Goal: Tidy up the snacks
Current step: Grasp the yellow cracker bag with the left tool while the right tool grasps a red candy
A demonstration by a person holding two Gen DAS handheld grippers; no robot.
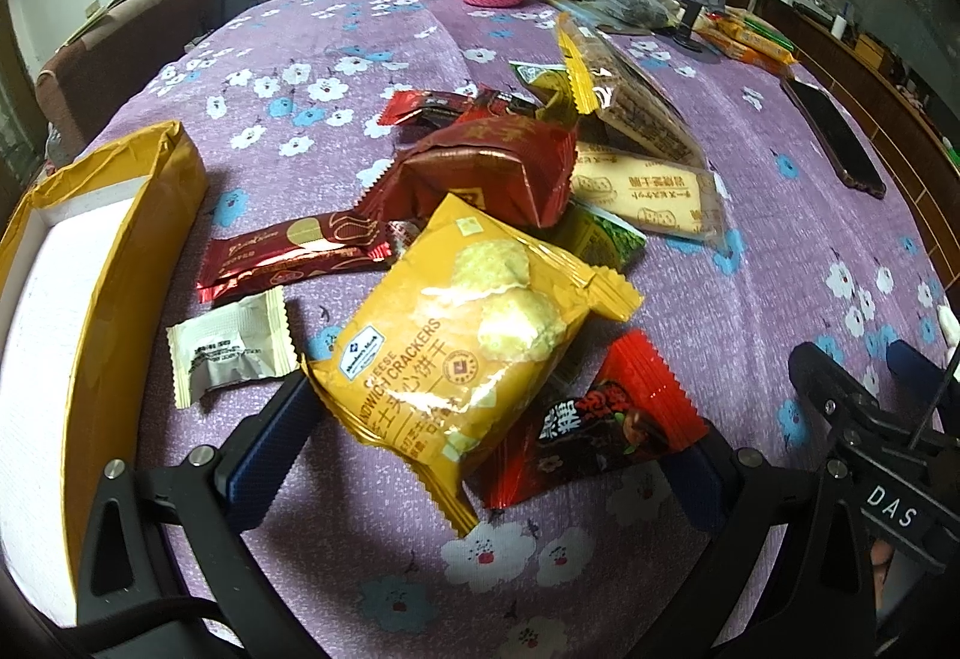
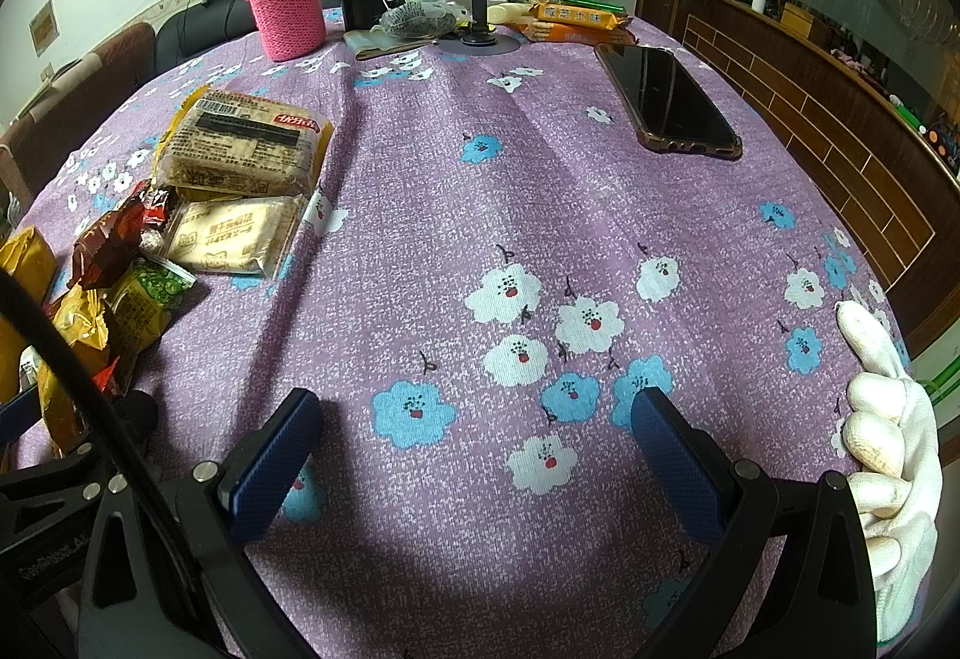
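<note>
- Left gripper (image 1: pixel 480 455) — jaws spread wide, the yellow cheese cracker pack (image 1: pixel 468 323) and the red-black pouch (image 1: pixel 600 431) lie between the blue pads (image 1: pixel 270 455), not pinched yet afaict.
- Cracker pack: looks light, puffy w/ air, foil film prob slick; crackers inside will crush, so I'd go gentle. Best hold is across the short width at mid-body or on a crimped end seam, not the corner.
- Red-black pouch: flat, thin, floppy — its edge is tucked under the cracker pack, so it may drag along if both get caught.
- Small white sachet (image 1: pixel 231 353) just left of the pack, flat on the cloth; low profile, hard to get under.
- Further out: long dark-red bar (image 1: pixel 288 254), crinkled red bag (image 1: pixel 492 167), green packet (image 1: pixel 600 239), clear biscuit packs (image 1: pixel 654 203), all heaped and overlapping. Lifting one prob shifts its neighbours.
- Yellow box (image 1: pixel 114 263) at far left, open top, white inside — nothing seen in the visible part; likely where the snacks go. Walls look like thin card, could nudge or tip if bumped.
- Right gripper (image 2: pixel 480 455) — wide apart too, empty, over bare purple floral tablecloth (image 2: pixel 540 179), well clear of the pile at its left. White-gloved hand (image 2: pixel 894 449) at its side.
- Phone (image 2: pixel 672 101) and pink-sleeved flask (image 2: pixel 288 8) at the far end, not snacks — leave alone.
</note>
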